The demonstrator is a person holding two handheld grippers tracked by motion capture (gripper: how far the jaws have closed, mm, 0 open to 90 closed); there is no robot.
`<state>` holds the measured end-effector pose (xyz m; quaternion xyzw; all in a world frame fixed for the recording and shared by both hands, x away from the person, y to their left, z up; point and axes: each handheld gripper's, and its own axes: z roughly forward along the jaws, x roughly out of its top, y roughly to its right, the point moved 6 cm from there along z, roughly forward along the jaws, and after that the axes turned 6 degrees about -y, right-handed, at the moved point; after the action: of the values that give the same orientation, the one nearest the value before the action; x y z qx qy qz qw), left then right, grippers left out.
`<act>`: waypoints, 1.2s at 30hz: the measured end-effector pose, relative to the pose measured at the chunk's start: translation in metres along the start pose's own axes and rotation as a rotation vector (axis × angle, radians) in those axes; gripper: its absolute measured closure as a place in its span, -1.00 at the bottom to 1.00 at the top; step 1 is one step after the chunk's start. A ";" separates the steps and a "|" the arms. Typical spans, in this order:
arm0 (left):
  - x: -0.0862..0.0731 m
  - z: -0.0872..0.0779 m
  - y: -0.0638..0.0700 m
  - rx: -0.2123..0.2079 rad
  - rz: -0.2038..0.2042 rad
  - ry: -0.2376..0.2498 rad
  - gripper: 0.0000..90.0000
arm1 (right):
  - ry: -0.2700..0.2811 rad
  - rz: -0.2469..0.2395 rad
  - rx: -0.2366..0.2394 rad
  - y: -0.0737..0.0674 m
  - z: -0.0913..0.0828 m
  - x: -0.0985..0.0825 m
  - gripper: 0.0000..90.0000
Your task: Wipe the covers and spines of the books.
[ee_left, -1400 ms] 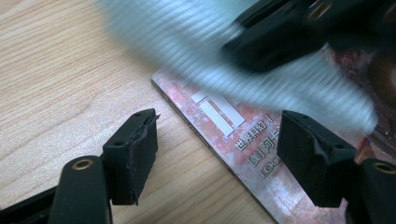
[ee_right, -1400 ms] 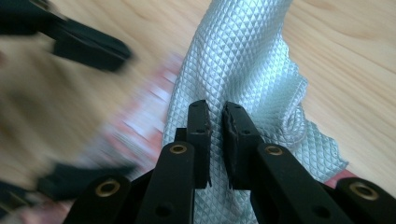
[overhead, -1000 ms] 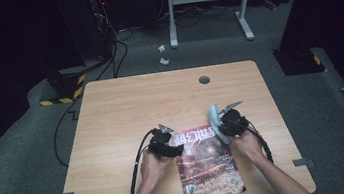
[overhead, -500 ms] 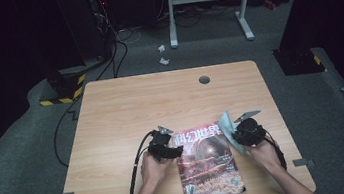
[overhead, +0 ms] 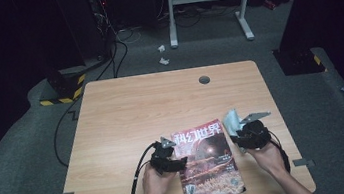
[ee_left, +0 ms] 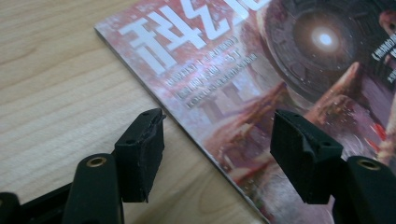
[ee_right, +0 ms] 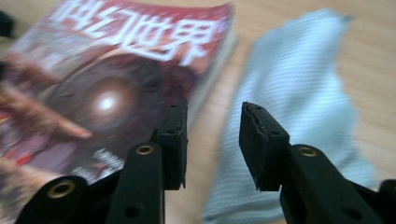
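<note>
My left hand-held gripper (overhead: 181,162) sat at the left edge of the magazine (overhead: 207,160), low in the middle of the high view, on the surface (overhead: 127,118). In the left gripper view its jaws stood wide apart, one over bare wood and one over the magazine (ee_left: 261,84) cover, with the cover's edge running between them; they gripped nothing.

My right hand-held gripper (overhead: 233,138) was just right of the magazine's upper right corner, by the pale blue cloth (overhead: 232,121). In the right gripper view its jaws were parted, narrower than the left pair, and empty. The cloth (ee_right: 299,107) lay loose on the wood beyond them, right of the magazine (ee_right: 107,79). That view was blurred, so I could not tell whether the cloth touched the magazine's edge.

I judged the cloth set down beside the closed, flat magazine, and that part done. Whether the cover was to be wiped, opened or moved, neither hand-held gripper had a hold, so that work was left.
</note>
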<state>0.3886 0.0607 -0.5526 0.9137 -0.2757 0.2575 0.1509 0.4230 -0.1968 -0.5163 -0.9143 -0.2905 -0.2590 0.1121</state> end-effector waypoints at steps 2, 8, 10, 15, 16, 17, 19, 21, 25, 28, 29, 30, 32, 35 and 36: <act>-0.001 0.000 0.003 -0.001 0.005 -0.003 -0.23 | -0.009 -0.011 0.020 -0.008 0.003 -0.004 0.32; -0.003 0.001 0.009 0.009 0.025 -0.010 -0.19 | -0.068 -0.006 0.052 -0.019 0.016 -0.015 0.28; -0.002 0.002 0.010 0.016 0.032 -0.009 -0.17 | -0.081 -0.011 0.064 -0.021 0.020 -0.017 0.27; -0.001 0.003 0.008 0.011 0.034 -0.006 -0.16 | -0.091 -0.014 0.081 -0.026 0.027 -0.016 0.25; -0.001 0.003 0.007 0.011 0.036 -0.004 -0.16 | -0.096 -0.006 0.083 -0.027 0.028 -0.016 0.24; 0.000 0.004 0.007 0.010 0.032 -0.004 -0.15 | -0.095 -0.006 0.081 -0.027 0.029 -0.015 0.24; 0.002 0.004 0.004 0.016 0.039 -0.004 -0.14 | -0.095 -0.004 0.080 -0.027 0.030 -0.014 0.24; 0.005 0.006 0.000 0.016 0.033 -0.001 -0.12 | -0.095 0.001 0.078 -0.027 0.031 -0.012 0.24; 0.012 0.009 -0.007 0.021 0.028 -0.002 -0.11 | -0.095 0.005 0.071 -0.026 0.035 -0.006 0.24; 0.018 0.012 -0.015 0.020 0.018 -0.003 -0.12 | -0.093 0.005 0.071 -0.023 0.039 0.000 0.24; 0.021 0.013 -0.017 0.021 0.017 -0.003 -0.13 | -0.092 0.008 0.069 -0.022 0.040 0.002 0.24; 0.023 0.014 -0.020 0.025 0.019 -0.007 -0.14 | -0.092 0.011 0.069 -0.021 0.042 0.005 0.24; 0.027 0.016 -0.026 0.028 0.011 -0.005 -0.15 | -0.086 0.016 0.065 -0.018 0.046 0.010 0.24; 0.035 0.020 -0.035 0.034 -0.005 -0.004 -0.15 | -0.078 0.026 0.059 -0.015 0.052 0.020 0.24; 0.037 0.021 -0.039 0.040 -0.009 0.004 -0.15 | -0.078 0.030 0.054 -0.014 0.054 0.023 0.24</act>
<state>0.4459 0.0670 -0.5546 0.9174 -0.2659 0.2639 0.1344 0.4530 -0.1556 -0.5484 -0.9245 -0.2881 -0.2133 0.1293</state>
